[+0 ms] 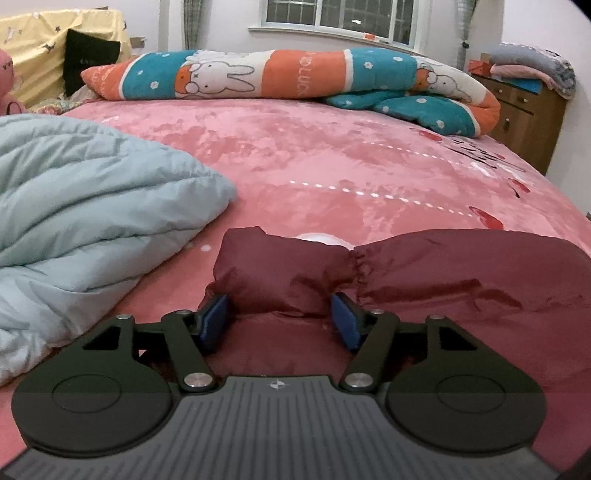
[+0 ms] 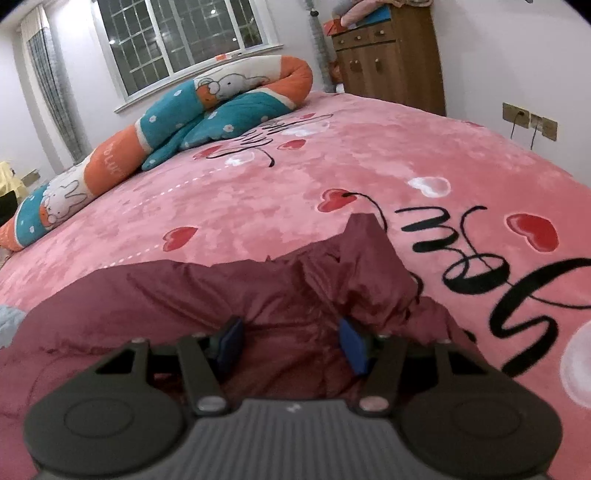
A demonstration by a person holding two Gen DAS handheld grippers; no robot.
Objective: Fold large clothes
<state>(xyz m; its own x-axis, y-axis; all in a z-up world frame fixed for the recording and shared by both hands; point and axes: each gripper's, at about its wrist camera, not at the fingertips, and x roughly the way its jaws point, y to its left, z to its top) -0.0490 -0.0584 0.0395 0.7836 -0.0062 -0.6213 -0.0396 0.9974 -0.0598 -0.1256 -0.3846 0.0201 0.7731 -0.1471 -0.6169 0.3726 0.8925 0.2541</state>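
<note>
A dark red padded jacket (image 1: 461, 288) lies on the pink bed cover (image 1: 314, 158), with a gathered elastic cuff (image 1: 360, 271) near the middle of the left wrist view. My left gripper (image 1: 279, 310) is open wide; a bunched fold of the jacket sits between its blue pads (image 1: 216, 314), loose. In the right wrist view the same jacket (image 2: 166, 295) spreads leftward with a raised fold. My right gripper (image 2: 291, 338) is shut on that fold, the cloth pinched between its blue pads (image 2: 352, 347) and lifted into a peak.
A pale blue quilted garment (image 1: 92, 221) is heaped on the bed to the left. A rolled orange and teal rabbit blanket (image 1: 280, 74) lies along the far edge under the window (image 1: 351, 14). A wooden cabinet (image 2: 391, 55) stands at the far right.
</note>
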